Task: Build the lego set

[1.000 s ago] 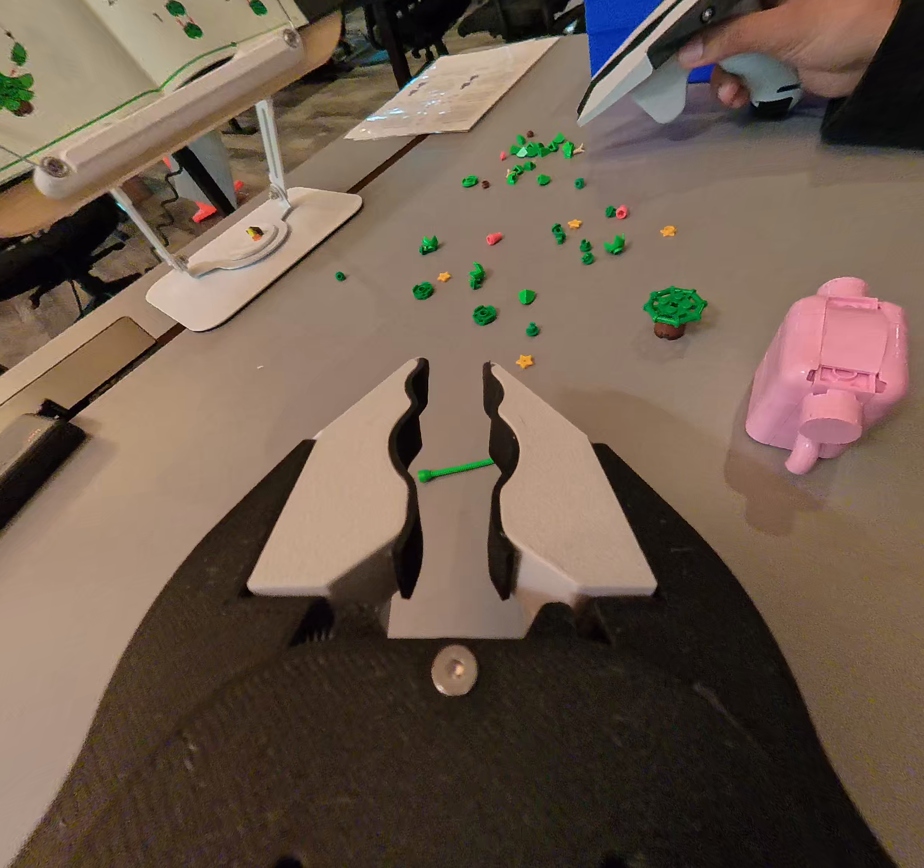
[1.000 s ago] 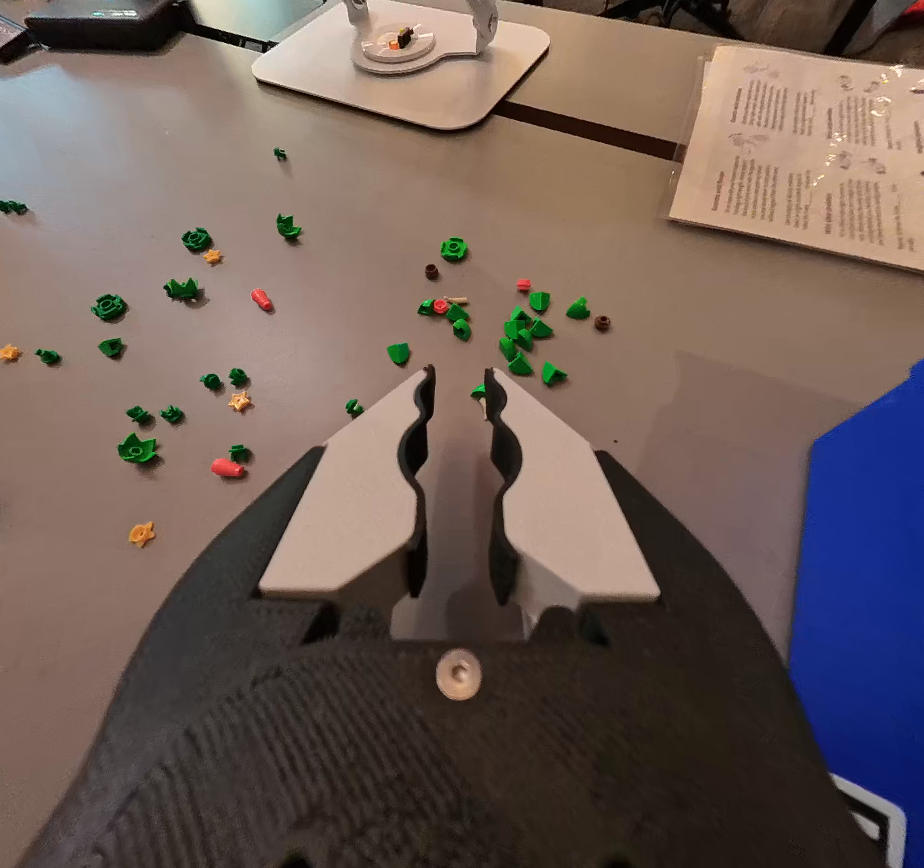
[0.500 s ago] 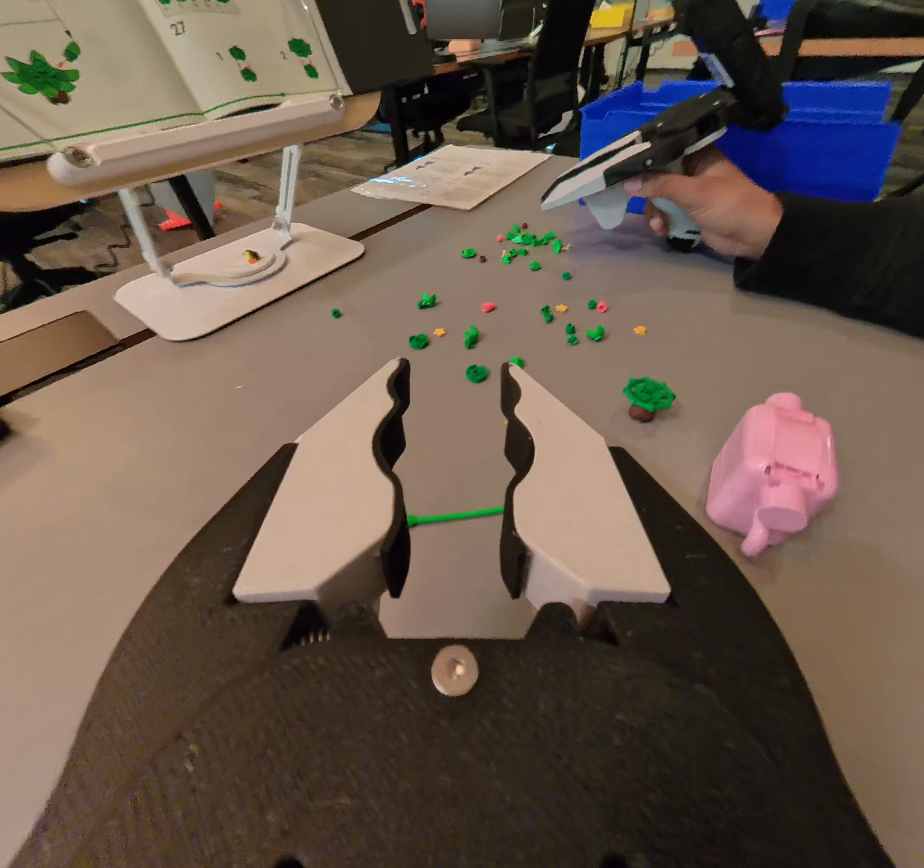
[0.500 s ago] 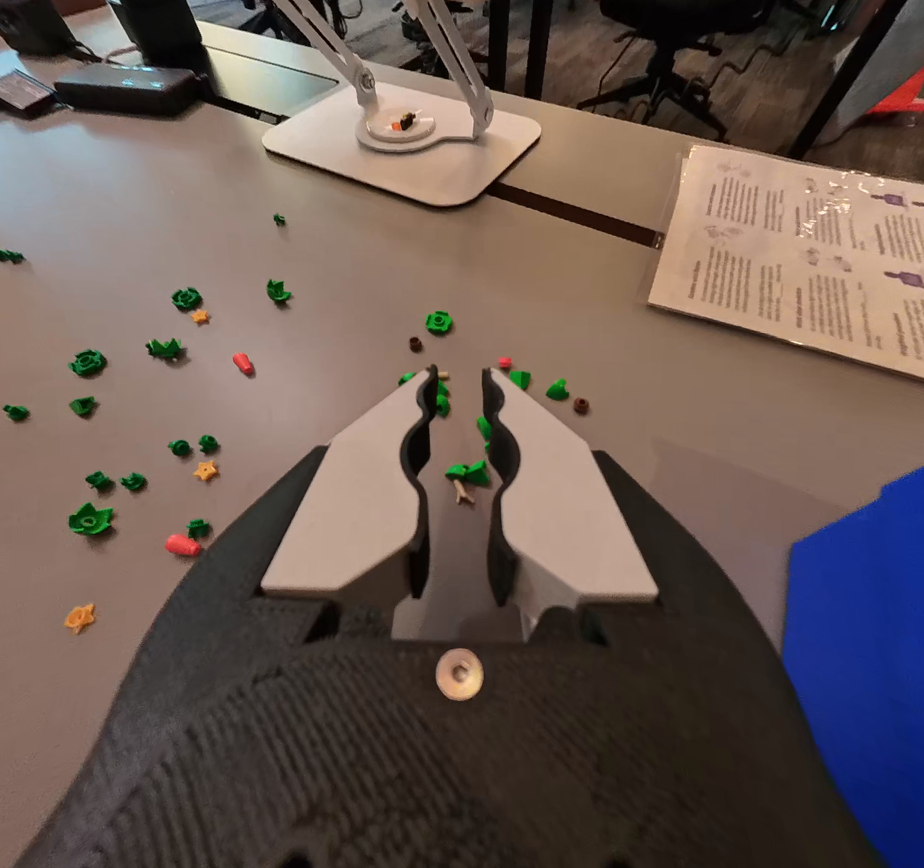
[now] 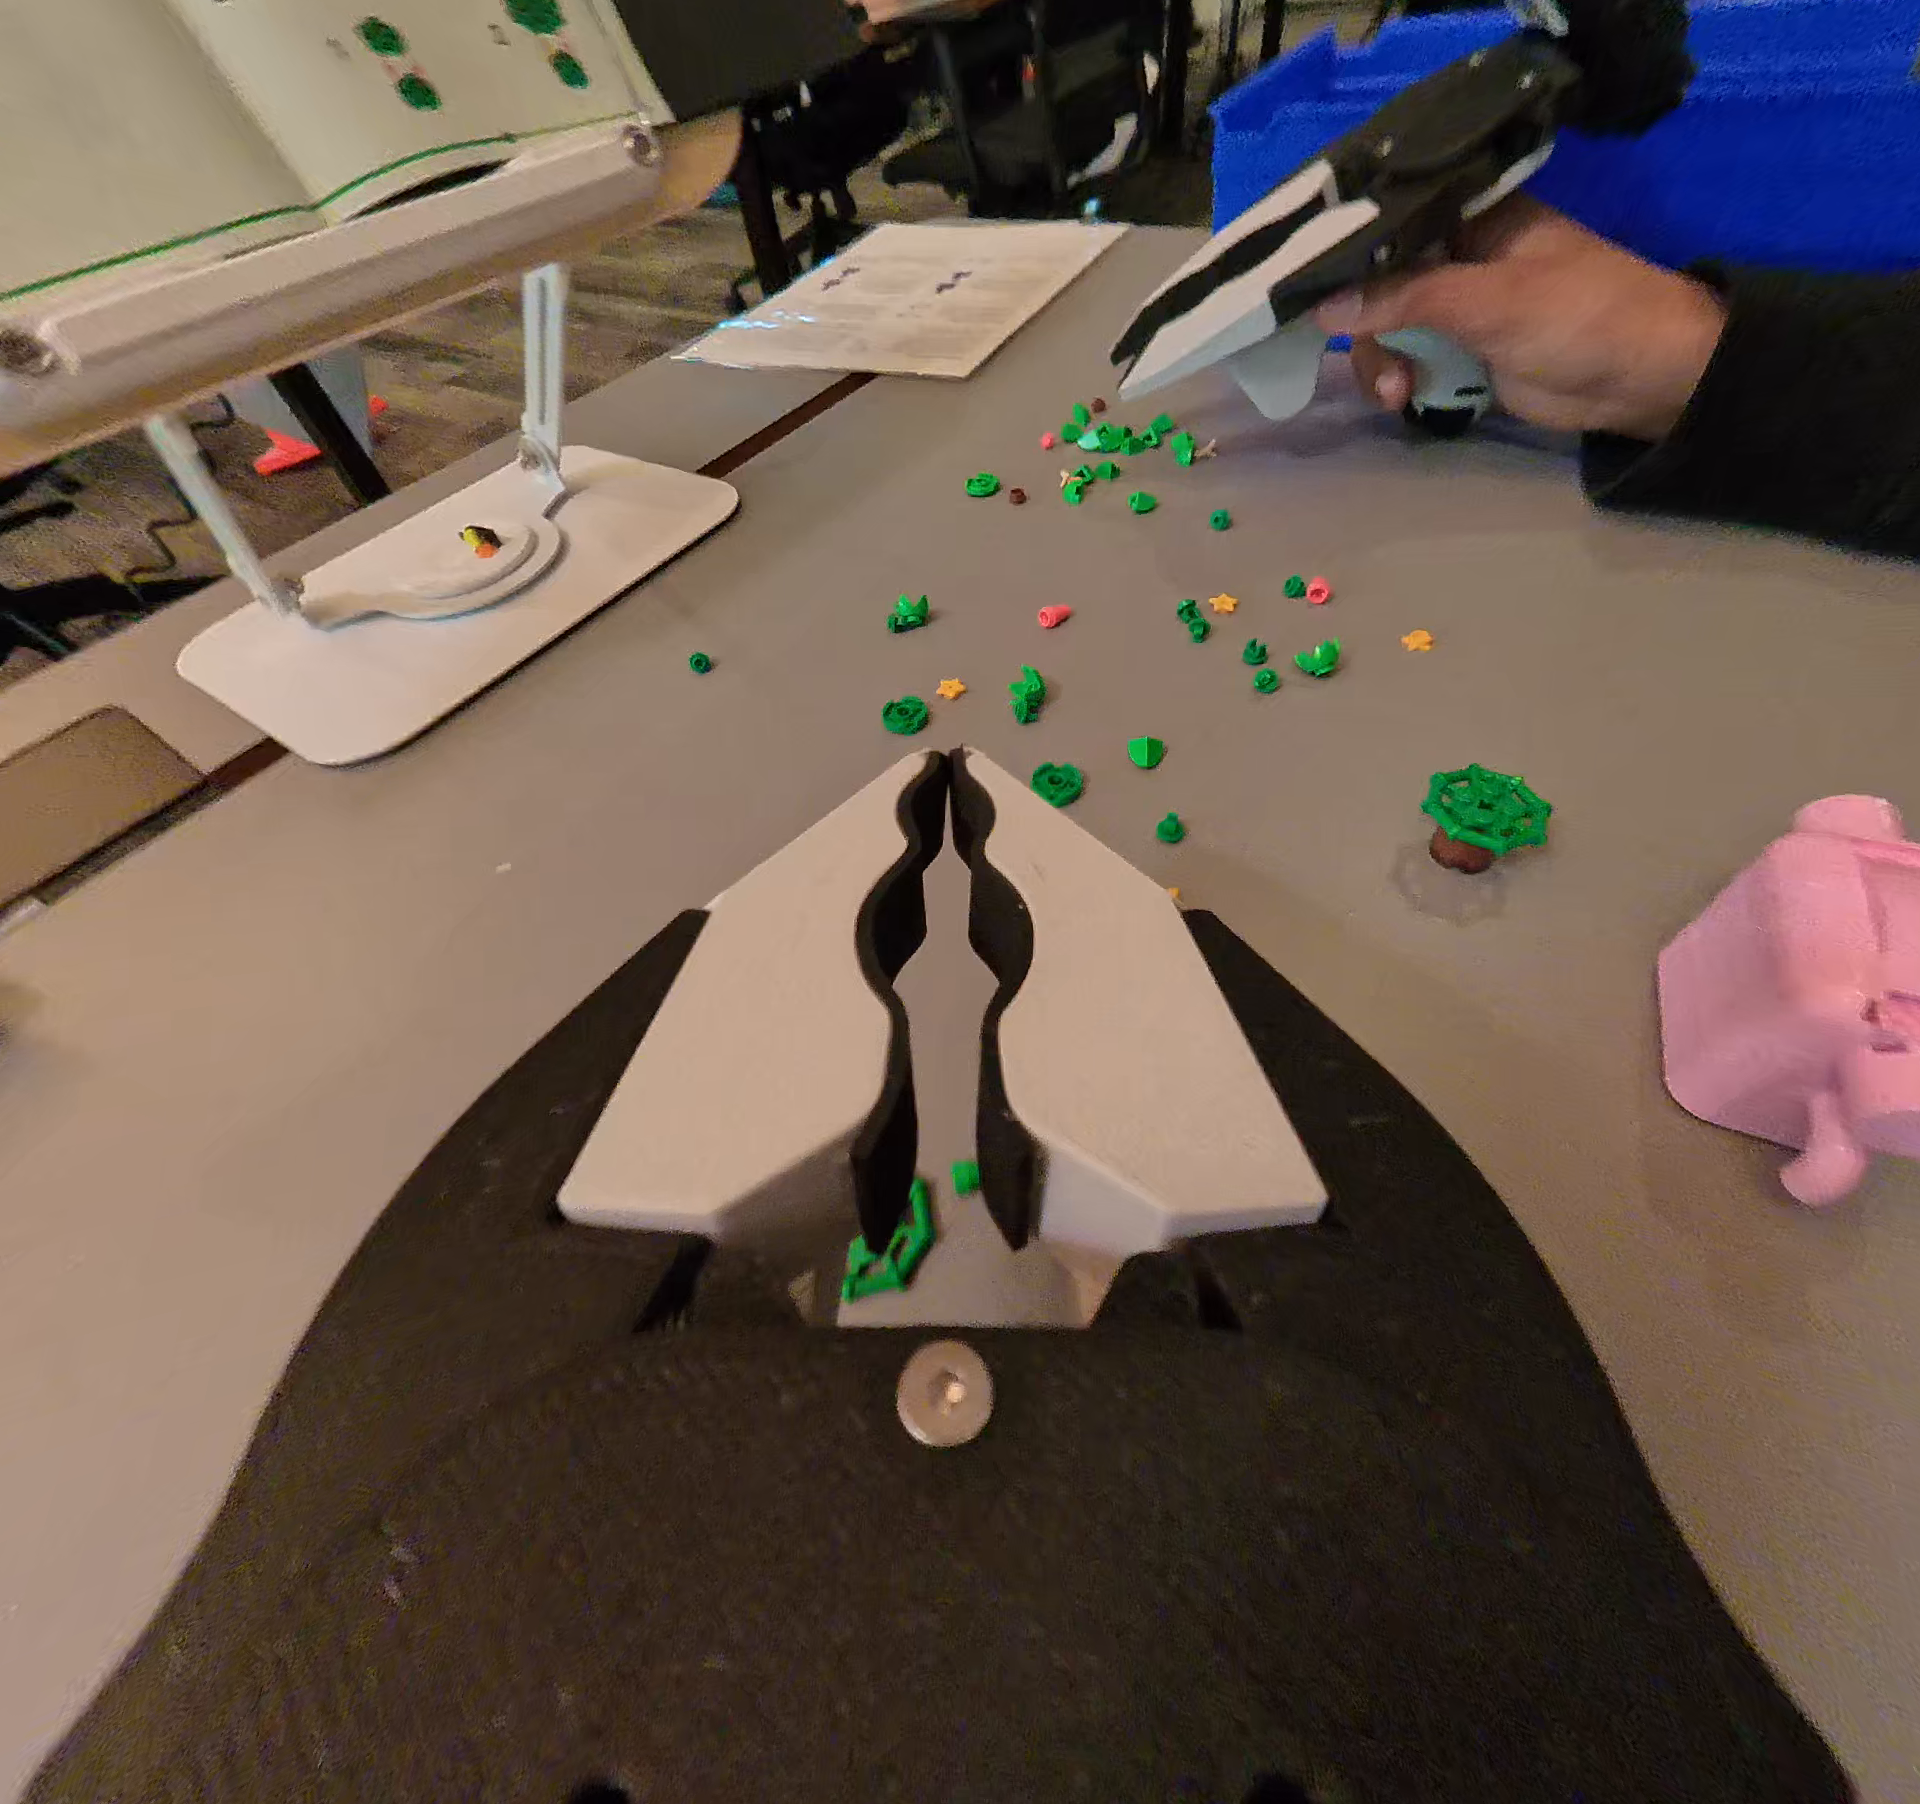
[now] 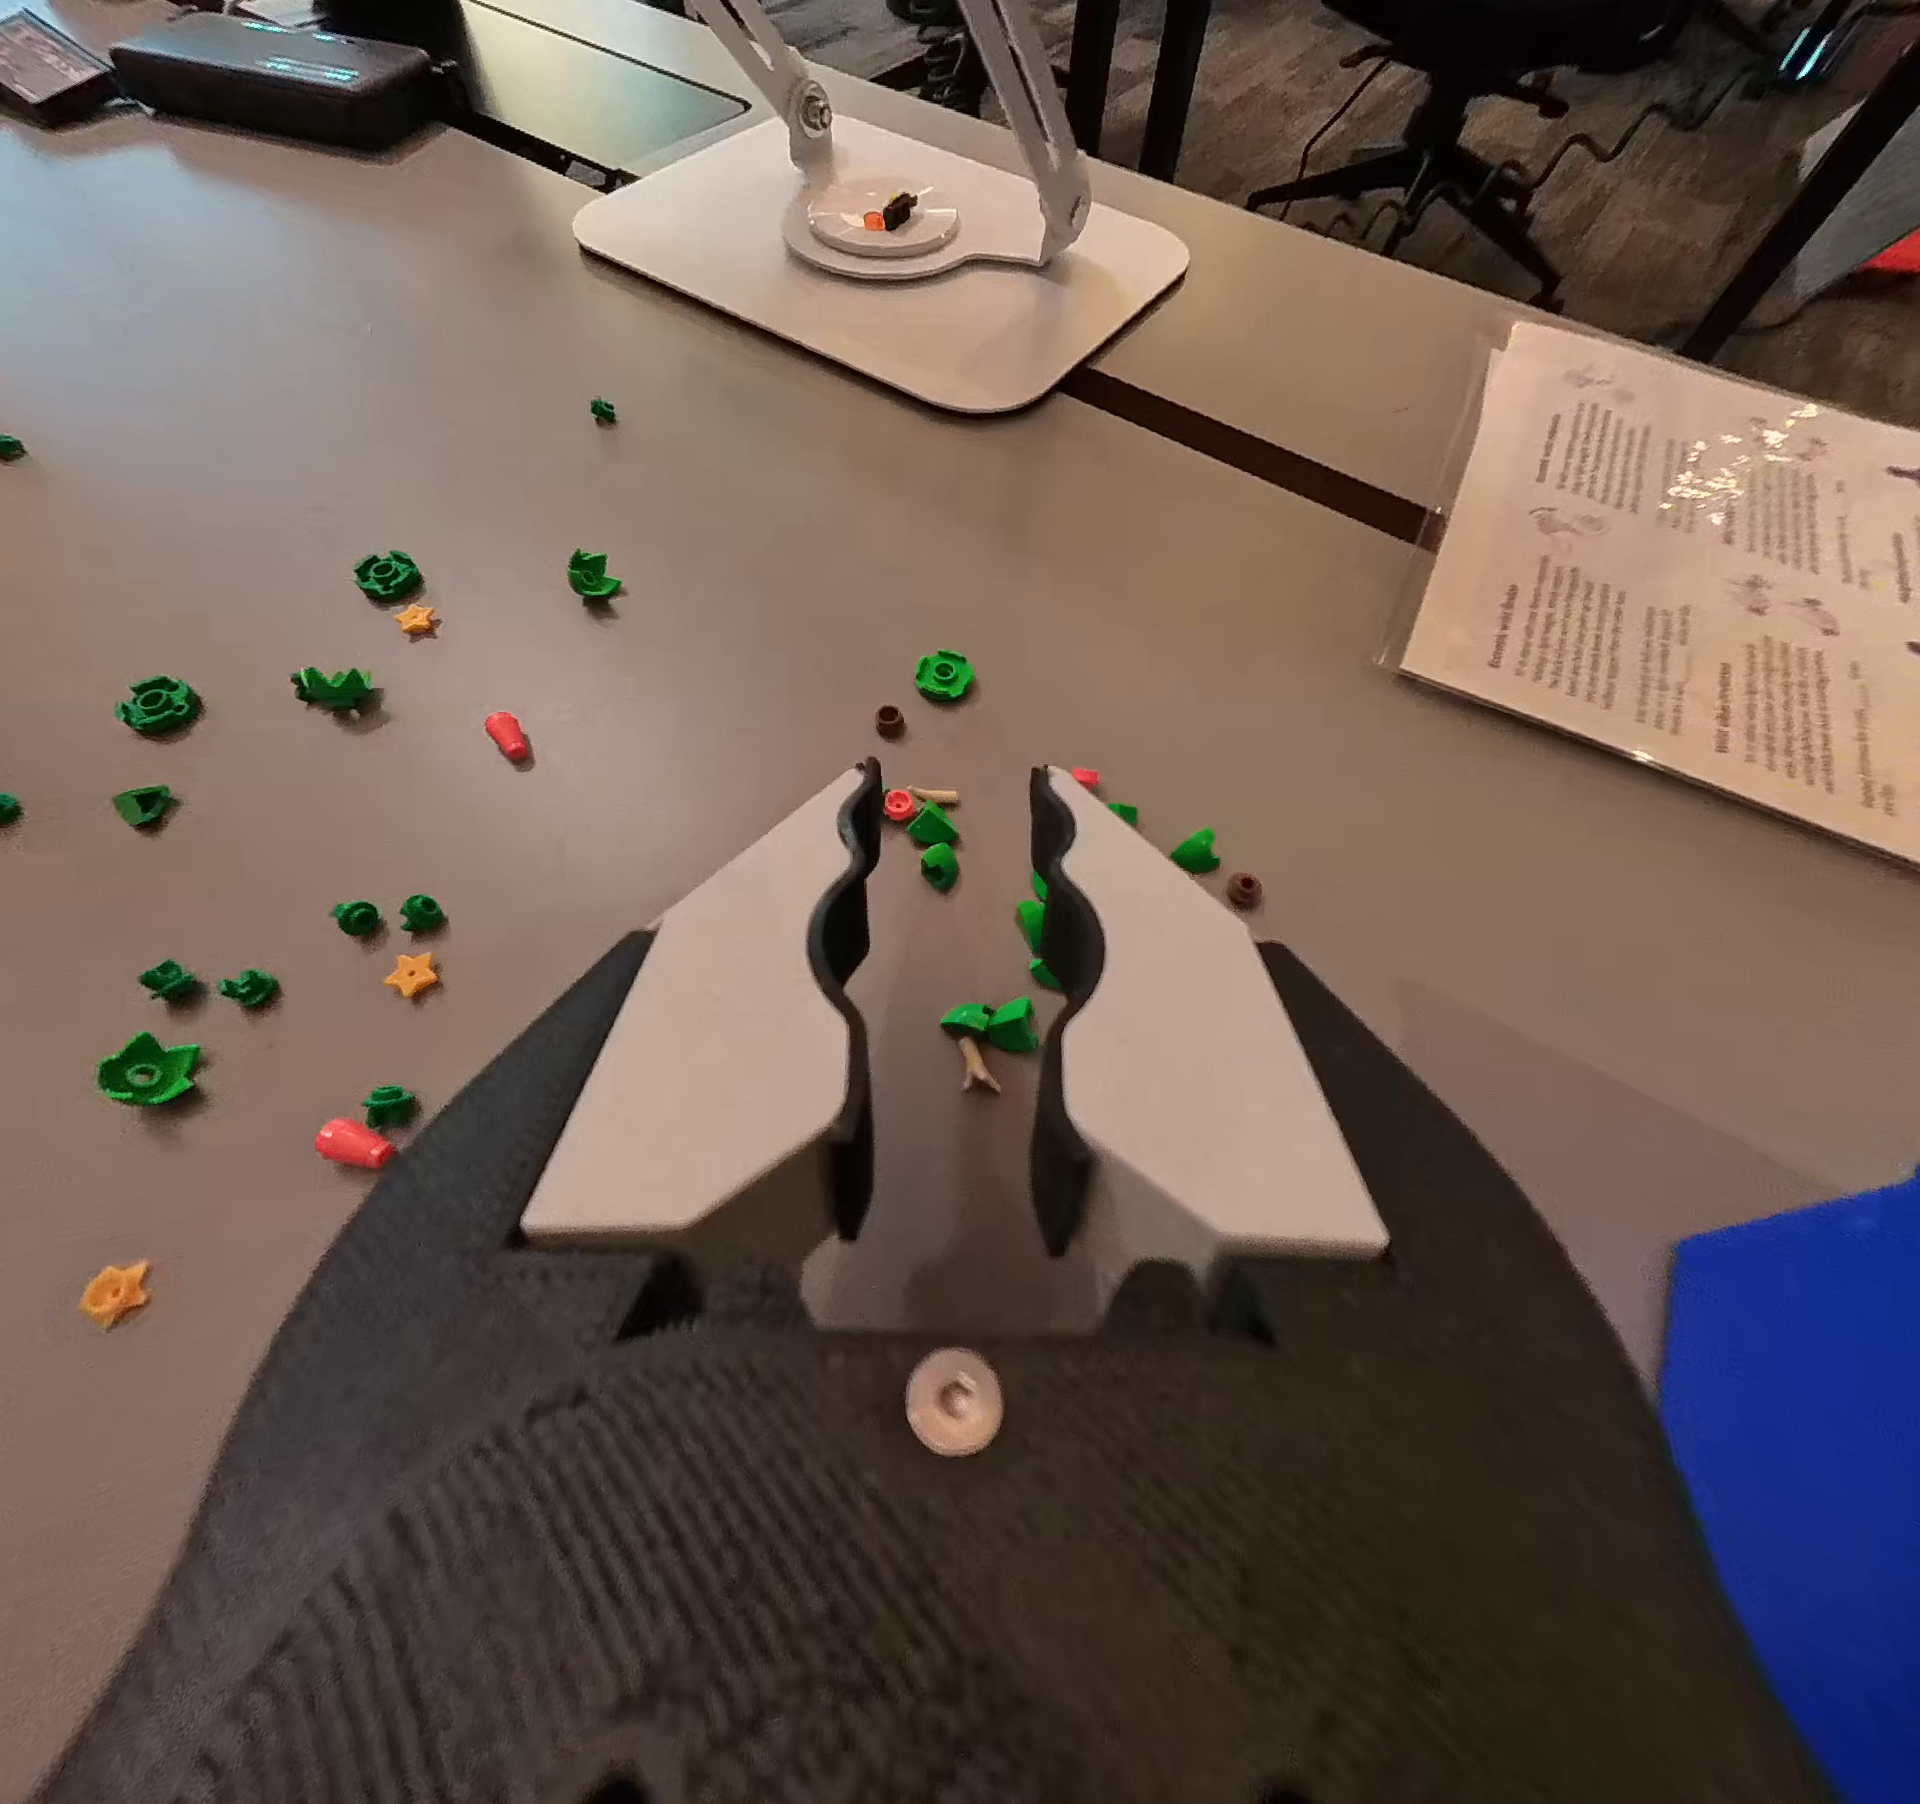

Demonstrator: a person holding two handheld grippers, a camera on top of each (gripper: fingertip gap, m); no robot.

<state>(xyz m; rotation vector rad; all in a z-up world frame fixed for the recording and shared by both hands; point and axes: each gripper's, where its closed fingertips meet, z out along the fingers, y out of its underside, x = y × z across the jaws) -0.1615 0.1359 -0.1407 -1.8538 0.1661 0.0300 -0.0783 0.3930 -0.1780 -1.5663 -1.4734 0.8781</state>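
My left gripper (image 5: 951, 759) is shut, its tips touching with nothing between them. A thin green web-like lego piece (image 5: 888, 1245) sits far back at the root of the fingers, beside the left pad's rear end, with a small green bit (image 5: 964, 1175) next to it. My right gripper (image 6: 956, 783) is open and empty, low over a cluster of small green pieces (image 6: 992, 1022) and a tan stem (image 6: 977, 1074) on the grey table (image 6: 1299, 674). It also shows in the left wrist view (image 5: 1127, 367), held in a hand. A green web on a brown stud (image 5: 1486, 809) stands at the right.
A pink lego body (image 5: 1797, 985) lies at the right. Loose green, orange and pink pieces (image 5: 1039, 694) are scattered mid-table. An instruction book (image 5: 260, 92) stands on a white stand (image 5: 457, 591) at the left. A laminated sheet (image 6: 1683, 591) and a blue bin (image 5: 1766, 113) are at the back. Tip to tip, the grippers are about 30 cm apart. The tan stem (image 6: 977, 1074) is closer to my right gripper, around 6 cm from its tips; the left tips are 30 cm off. The left camera catches it too, in the left wrist view (image 5: 1207, 452).
The green piece spanned my left pads; the jaws opened wider, then shut with bare tips, and the piece now sits at the fingers' root. My right gripper opened over the green cluster.
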